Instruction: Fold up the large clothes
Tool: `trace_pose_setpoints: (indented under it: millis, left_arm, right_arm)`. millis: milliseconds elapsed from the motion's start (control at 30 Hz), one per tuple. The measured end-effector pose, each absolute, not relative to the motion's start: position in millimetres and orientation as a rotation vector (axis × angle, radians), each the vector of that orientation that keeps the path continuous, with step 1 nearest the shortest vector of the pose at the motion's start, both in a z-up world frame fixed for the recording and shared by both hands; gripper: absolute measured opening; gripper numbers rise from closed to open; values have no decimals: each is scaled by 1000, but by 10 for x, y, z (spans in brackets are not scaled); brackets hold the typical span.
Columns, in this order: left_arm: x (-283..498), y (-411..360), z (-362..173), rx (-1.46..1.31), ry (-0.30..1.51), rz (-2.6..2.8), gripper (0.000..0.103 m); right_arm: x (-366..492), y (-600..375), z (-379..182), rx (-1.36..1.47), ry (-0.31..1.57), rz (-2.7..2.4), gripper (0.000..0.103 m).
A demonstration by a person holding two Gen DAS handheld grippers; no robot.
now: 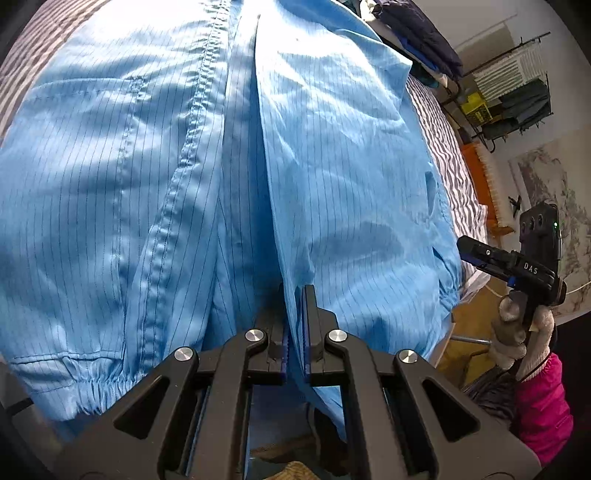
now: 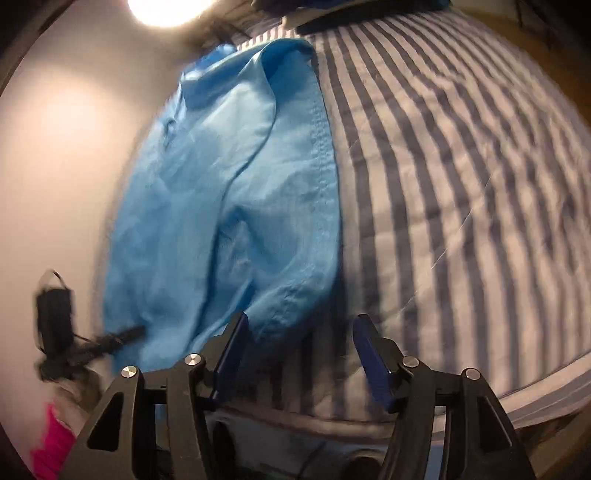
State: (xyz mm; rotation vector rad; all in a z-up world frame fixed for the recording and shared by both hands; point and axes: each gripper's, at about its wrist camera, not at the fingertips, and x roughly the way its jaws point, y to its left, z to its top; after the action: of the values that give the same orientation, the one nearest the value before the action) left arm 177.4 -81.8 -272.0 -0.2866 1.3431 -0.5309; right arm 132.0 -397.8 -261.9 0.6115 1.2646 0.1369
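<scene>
A large light-blue pinstriped garment [image 1: 155,155] with elastic hems lies spread on a striped bed [image 1: 439,122]. My left gripper [image 1: 294,295] is shut on a fold of its blue fabric near the front edge. In the left wrist view my right gripper [image 1: 466,246] shows at the right, beside the garment's edge. In the right wrist view my right gripper [image 2: 299,325] is open and empty, just above the striped bed [image 2: 461,184], with the garment [image 2: 221,192] lying left of it and touching its left finger. My left gripper [image 2: 129,333] shows at the lower left.
Folded dark clothes [image 1: 417,29] sit at the head of the bed. A rack with hanging items [image 1: 517,92] stands by the far wall. A bright lamp [image 2: 166,7] shines above a pale wall [image 2: 55,166]. The person's pink sleeve [image 1: 543,402] is at the lower right.
</scene>
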Motion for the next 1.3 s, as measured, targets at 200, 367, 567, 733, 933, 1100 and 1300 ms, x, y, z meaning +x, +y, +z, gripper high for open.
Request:
trace_pose_setpoints:
  millis: [200, 367, 567, 733, 933, 1100, 1300]
  left_arm:
    - [1721, -911, -2688, -313, 1348, -537, 1]
    - [1651, -887, -2678, -363, 1358, -558, 1]
    - [1679, -793, -2636, -422, 1359, -548, 1]
    - [1694, -737, -2573, -422, 1339, -544, 1]
    - [1681, -829, -2552, -407, 1339, -549, 1]
    - [1575, -1023, -2384, -377, 1308, -609, 0]
    - [1432, -1302, -2379, -337, 1332, -669, 0]
  right_arm:
    - [1304, -3634, -2665, 368, 1299, 137, 27]
    - [1179, -3599, -2325, 218, 1261, 22, 41]
    - [1148, -3468, -2191, 419, 1175, 208, 59]
    - [1392, -3393, -2580, 618, 1205, 274, 56]
    - [1567, -3376, -2838, 699, 1223, 264, 0]
    - [1440, -3568, -2353, 636, 1158, 293, 0]
    - [1281, -3888, -2070, 611, 1127, 244, 0]
